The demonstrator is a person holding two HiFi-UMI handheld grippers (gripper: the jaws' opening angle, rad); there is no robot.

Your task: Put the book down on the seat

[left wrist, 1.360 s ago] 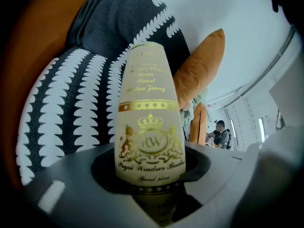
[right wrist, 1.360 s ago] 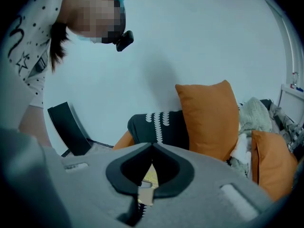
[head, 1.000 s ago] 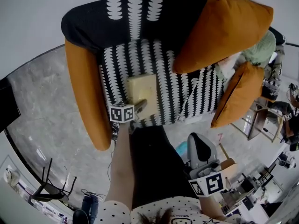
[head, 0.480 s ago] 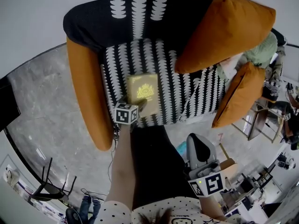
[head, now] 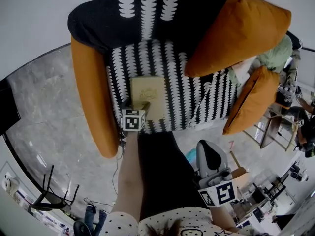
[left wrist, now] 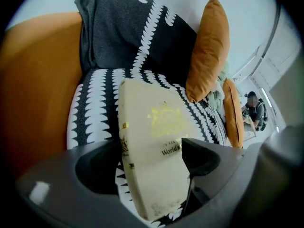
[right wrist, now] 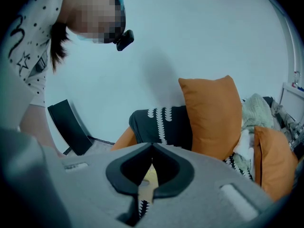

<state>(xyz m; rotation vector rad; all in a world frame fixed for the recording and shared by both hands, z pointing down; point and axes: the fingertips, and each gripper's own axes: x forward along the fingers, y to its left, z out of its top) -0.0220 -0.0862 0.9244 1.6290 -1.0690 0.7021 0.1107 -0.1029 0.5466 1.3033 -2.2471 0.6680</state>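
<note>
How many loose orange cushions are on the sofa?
2: a large orange cushion against the backrest, a smaller orange cushion at the sofa's right end. Others may be hidden.

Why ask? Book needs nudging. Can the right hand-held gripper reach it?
Probably yes, if the right hand-held gripper reaches forward: the book has its right side bare on the seat; only the left hand-held gripper, jaws just opened, straddles its near edge.

book (head: 147,97) on seat (head: 183,90), cushion (head: 238,33) right (leaning)

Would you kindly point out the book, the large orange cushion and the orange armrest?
book (head: 147,95): head view, cover centre.
large orange cushion (head: 237,34): head view, its middle.
orange armrest (head: 89,98): head view, middle of its top.
</note>
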